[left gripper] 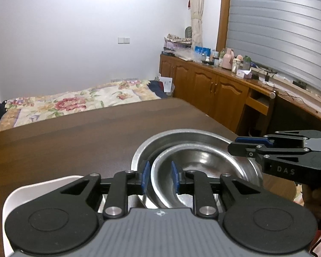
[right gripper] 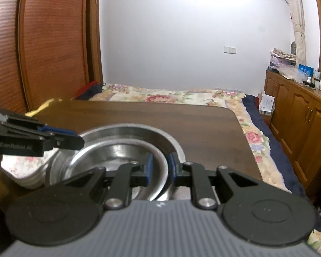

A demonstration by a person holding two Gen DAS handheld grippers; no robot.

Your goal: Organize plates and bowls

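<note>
On the dark wooden table, a smaller steel bowl sits nested and tilted inside a larger steel bowl; both are shiny, shallow and hold nothing else. A white plate lies just left of them. The left gripper has its blue pads on either side of the smaller bowl's near-left rim, though real contact cannot be made out. The right gripper is clamped on that bowl's right rim.
</note>
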